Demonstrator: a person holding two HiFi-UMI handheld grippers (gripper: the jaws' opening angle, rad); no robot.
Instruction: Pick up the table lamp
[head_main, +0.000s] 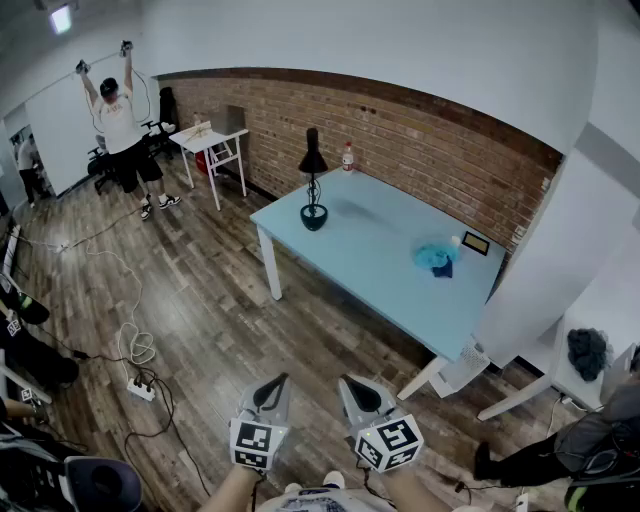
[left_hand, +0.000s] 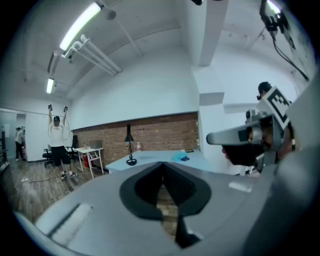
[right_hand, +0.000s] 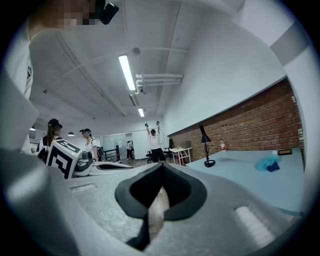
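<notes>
While the light-blue counter (head_main: 400, 285) stood at 1 o'clock, the black table lamp (head_main: 313, 190) sat upright near its 10 o'clock corner. The left hand-held gripper (head_main: 276, 384) and right hand-held gripper (head_main: 348, 384) were closed, empty, well apart from it, over the wood floor (head_main: 200, 330).

Black table lamp (head_main: 313, 190): smooth and a little shiny.
Long light-blue table (head_main: 370, 275): smooth, matt top.
Red-brown brick wall (head_main: 430, 140): rough.
Brown plank floor (head_main: 220, 300): wood with a soft shine.
Crumpled blue cloth (head_main: 434, 257): soft.
Grey left gripper (head_main: 281, 380), grey right gripper (head_main: 345, 381): matt plastic.
</notes>
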